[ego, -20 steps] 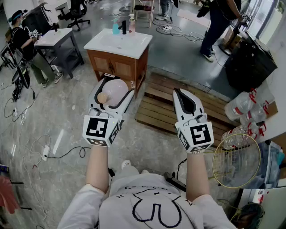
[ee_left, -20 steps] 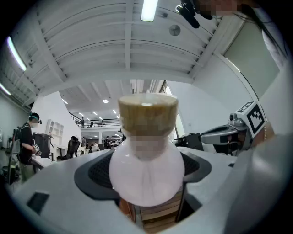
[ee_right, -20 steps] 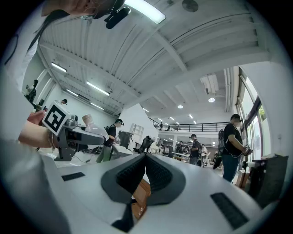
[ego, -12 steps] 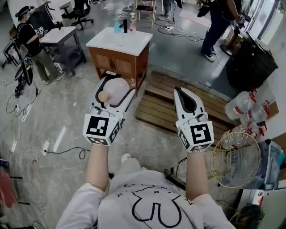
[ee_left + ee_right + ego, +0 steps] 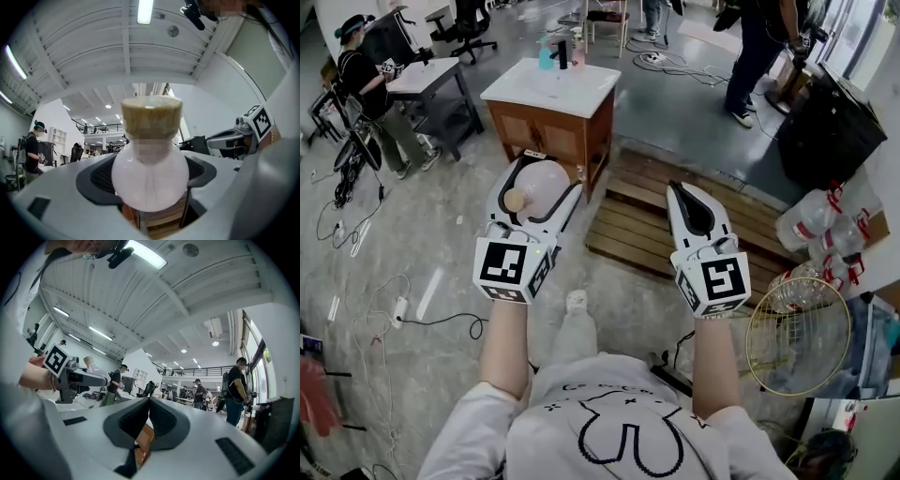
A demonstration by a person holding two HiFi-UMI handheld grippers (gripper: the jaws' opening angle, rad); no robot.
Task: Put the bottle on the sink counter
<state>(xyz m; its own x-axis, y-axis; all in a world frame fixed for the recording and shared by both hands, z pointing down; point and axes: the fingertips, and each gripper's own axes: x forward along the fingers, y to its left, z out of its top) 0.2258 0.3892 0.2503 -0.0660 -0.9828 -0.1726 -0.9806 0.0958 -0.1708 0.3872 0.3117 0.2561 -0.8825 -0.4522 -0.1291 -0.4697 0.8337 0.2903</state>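
Note:
A round pale-pink bottle (image 5: 541, 184) with a cork-coloured cap (image 5: 516, 201) lies between the jaws of my left gripper (image 5: 549, 174), which is shut on it. In the left gripper view the bottle (image 5: 150, 171) fills the gap between the pads, cap (image 5: 151, 117) toward the camera. My right gripper (image 5: 677, 188) hangs level beside it, shut with nothing in it; its pads meet (image 5: 148, 405). The white-topped sink counter (image 5: 546, 91) on a wooden cabinet stands ahead, beyond the left gripper and apart from it.
Small bottles (image 5: 546, 58) stand at the counter's back edge. A wooden pallet (image 5: 637, 217) lies right of the cabinet. A person sits at a grey table (image 5: 420, 79) to the left; another stands at the back right (image 5: 757, 52). Plastic jugs (image 5: 817, 225), a wire basket (image 5: 797, 336) and floor cables (image 5: 412, 314) are around.
My shoe has swung forward under the grippers, and the floor has shifted slightly in view. Both grippers keep the same pose, the left still holding the bottle.

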